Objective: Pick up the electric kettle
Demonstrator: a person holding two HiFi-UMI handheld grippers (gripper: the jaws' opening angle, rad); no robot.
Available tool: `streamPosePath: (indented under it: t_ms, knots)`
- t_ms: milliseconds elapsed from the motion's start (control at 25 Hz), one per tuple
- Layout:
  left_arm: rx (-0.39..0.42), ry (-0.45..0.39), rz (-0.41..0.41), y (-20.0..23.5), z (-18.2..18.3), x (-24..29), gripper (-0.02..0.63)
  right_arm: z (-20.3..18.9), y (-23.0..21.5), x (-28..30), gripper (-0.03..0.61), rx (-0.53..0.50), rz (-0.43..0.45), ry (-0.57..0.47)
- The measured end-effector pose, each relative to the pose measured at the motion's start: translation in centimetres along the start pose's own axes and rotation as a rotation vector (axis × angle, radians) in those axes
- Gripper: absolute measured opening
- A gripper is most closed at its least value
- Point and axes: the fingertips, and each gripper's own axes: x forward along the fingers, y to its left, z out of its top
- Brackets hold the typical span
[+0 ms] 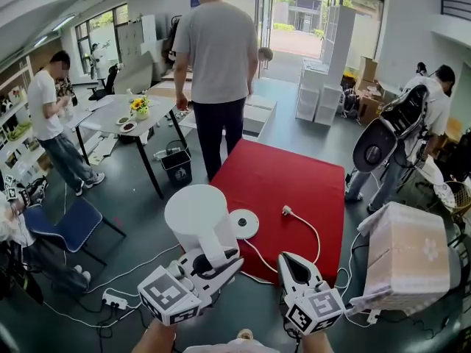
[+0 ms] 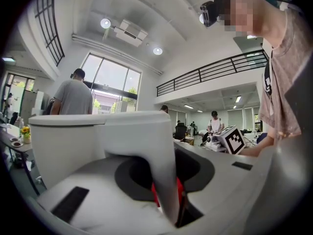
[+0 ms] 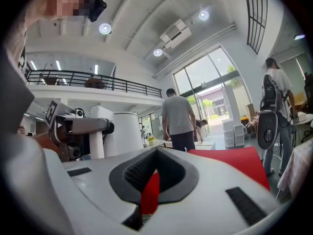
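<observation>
The white electric kettle hangs in the air over the near left edge of the red table. My left gripper is shut on the kettle's handle, which fills the gap between its jaws in the left gripper view. The kettle's round white base lies on the table just right of the kettle, its cord ending in a plug. My right gripper sits beside the left one, shut with nothing in it. The right gripper view shows the kettle and the left gripper at its left.
A person stands at the table's far end. A wrapped box sits close at the right. A blue chair and a power strip are on the floor at left, with another table beyond them.
</observation>
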Motion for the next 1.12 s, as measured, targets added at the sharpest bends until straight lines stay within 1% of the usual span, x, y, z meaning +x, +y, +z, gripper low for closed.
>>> streamPosePath:
  t_ms: [200,480,680,960,1120]
  knots:
    - [-0.023,-0.005,0.003,-0.2,-0.5,-2.9,0.087,-0.4,2.9,-0.3,0.005,-0.007,0.004,-0.001]
    - [-0.013,0.013,-0.012,-1.0,-1.5,-6.7,0.087,-1.1,6.4,-1.3,0.005,-0.009,-0.013,-0.004]
    - [-0.021,0.011,-0.015,-1.8,-2.0,-9.2,0.087,-1.2,9.1,-2.3,0.005,-0.022,-0.012,-0.008]
    - [-0.037,0.011,-0.020,-3.2,-2.5,-13.3,0.087,-1.6,13.2,-5.3,0.005,-0.039,-0.040,-0.001]
    - [-0.031,0.015,-0.029,-3.9,-3.1,-15.1,0.087,-2.0,14.8,-7.1,0.005,-0.044,-0.065,0.003]
